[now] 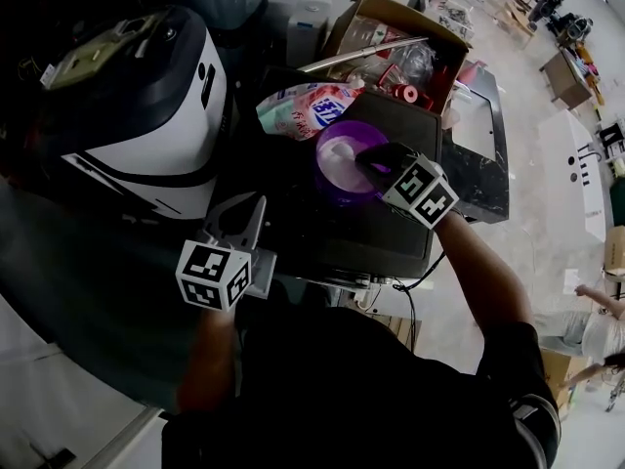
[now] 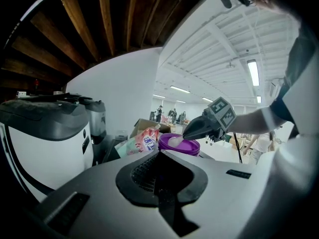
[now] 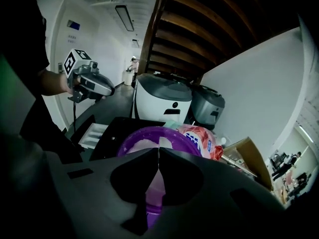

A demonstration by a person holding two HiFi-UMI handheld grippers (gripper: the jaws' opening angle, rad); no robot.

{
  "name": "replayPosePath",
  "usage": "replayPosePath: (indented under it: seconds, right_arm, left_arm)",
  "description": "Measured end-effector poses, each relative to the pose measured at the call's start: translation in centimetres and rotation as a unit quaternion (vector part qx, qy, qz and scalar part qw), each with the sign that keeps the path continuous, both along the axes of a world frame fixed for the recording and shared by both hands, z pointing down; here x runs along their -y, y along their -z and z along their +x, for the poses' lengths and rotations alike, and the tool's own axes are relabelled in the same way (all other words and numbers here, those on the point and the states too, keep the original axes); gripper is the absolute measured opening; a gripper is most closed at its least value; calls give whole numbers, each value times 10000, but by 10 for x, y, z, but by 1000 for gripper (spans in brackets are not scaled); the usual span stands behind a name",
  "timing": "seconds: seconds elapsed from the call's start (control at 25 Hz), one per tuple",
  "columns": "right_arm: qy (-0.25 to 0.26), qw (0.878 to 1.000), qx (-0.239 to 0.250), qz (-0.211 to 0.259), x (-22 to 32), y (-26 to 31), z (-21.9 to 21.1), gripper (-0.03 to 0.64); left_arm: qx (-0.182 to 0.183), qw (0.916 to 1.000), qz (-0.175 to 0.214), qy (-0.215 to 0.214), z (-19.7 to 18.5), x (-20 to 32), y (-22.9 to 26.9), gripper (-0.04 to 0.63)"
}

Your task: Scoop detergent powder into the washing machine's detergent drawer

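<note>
Black jaws of the right tool (image 1: 379,159) are seen closed on a pale scoop (image 2: 174,141), whose bowl is held at the mouth of a purple tub (image 1: 322,176). White powder (image 1: 342,152) is seen inside the tub, under the tool's tip. The tub is stood on a black top (image 1: 371,233), and a pink and white detergent bag (image 1: 303,107) is laid just behind it, touching or nearly touching its rim. An open cardboard box (image 1: 391,27) with loose items in it is set further back, beside the bag.

The left tool (image 1: 241,221) is held well apart from the tub, over the near left edge of the black top, with its jaws brought together and nothing between them. It is pointed towards the tub and the right tool. A white tray with compartments (image 3: 92,133) can be made out below it in the right gripper view, at the edge of the black top. A large white and grey appliance (image 1: 156,115) is stood to the left of the bag
</note>
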State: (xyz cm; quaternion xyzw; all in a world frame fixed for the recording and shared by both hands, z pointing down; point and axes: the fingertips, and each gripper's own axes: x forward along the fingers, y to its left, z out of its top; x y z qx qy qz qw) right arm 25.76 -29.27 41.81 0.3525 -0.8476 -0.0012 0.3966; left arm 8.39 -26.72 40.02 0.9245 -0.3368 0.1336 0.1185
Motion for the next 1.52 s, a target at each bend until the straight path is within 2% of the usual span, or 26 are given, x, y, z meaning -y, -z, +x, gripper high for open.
replayPosePath:
  seconds: [0.2,0.72,1.04,1.28,1.52]
  right_arm:
    - [316,9985,-213,-392,-3,-10,-9,20]
    - [693,9900,-509,-1118,-13,-29,-19,20]
    - [475,9862,32,-1582,-14,-23,-24,20]
    - [343,9821,98,-1848,-12,-31,-16,20]
    - [202,9768,432,-2086,-11,-28,-16,20]
  left_arm:
    - [-12,10000,-35,13,-1,-3,-3,8]
    - [7,9999,-117,117,-8,-12,-8,8]
    - [-19,9996,-237,148,-9,-18,-15,8]
    - [-40,9994,-286,171,-10,-22,-16,8]
    - [-55,9993,-325,197,-12,-22,-19,8]
